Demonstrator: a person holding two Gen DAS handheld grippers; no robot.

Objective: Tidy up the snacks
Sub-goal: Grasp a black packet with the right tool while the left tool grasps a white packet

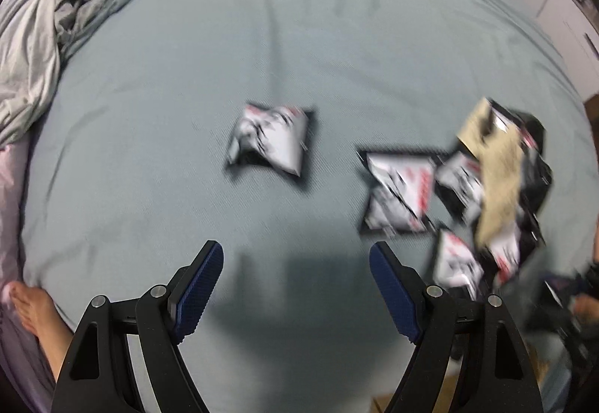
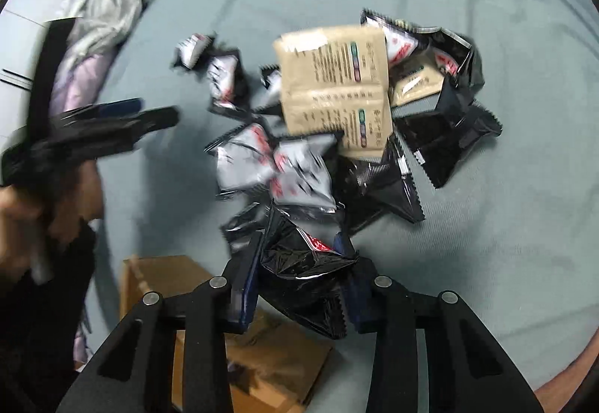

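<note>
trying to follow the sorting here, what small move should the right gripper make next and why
Probably lift the black packet up and clear of the pile. The right gripper has its pads closed on that packet, which sits at the near edge of the heap of snack packets on the bed sheet. The cardboard box just beside it looks a likely drop spot.

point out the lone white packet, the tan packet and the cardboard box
lone white packet [image 1: 270, 140], left wrist view, its middle
tan packet [image 2: 333, 83], right wrist view, its printed face
cardboard box [image 2: 161, 276], right wrist view, its top
</note>
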